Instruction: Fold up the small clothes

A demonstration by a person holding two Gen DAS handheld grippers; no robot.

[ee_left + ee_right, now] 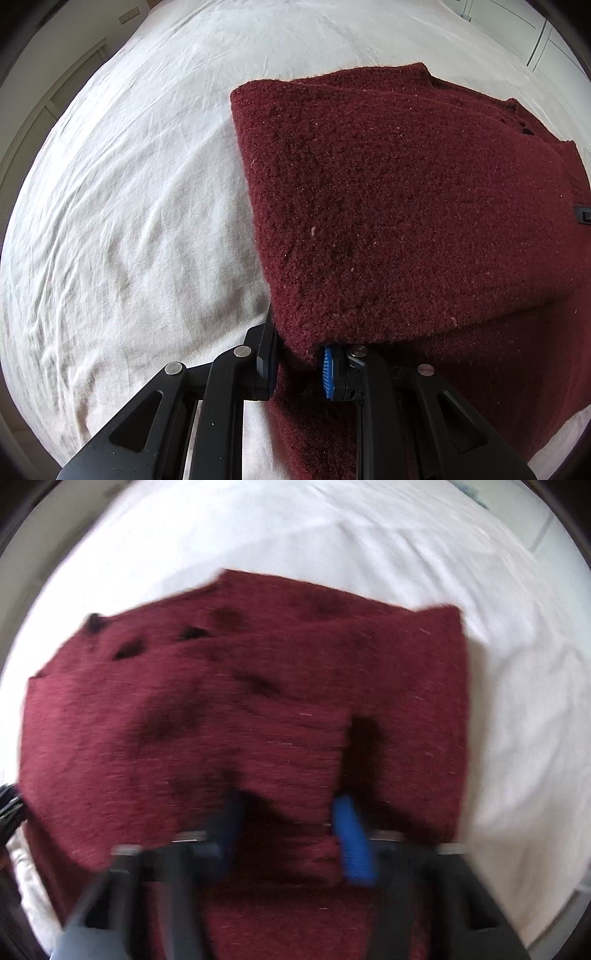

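Spread across a bed [129, 184] under a creased white sheet, with the sweater as the landmark for all else. Dark red knitted sweater [388, 192], fuzzy and thick, flecked with pale lint, lying on the sheet and doubled over itself, so that a folded upper layer overhangs a lower one. Left folded edge straight, far corner rounded. In the right wrist view, blurred, the same sweater [240, 709] with dark dimples across its far part and a squared far-right corner. Left tongs [295, 363] at the sweater's near edge, nearly closed, pinching a fold of the knit between black finger and blue ribbed pad [328, 373]. Right tongs [288, 834] also at the near edge, narrowly parted, with a flap of the knit between them; too smeared to tell whether the pads press on it.
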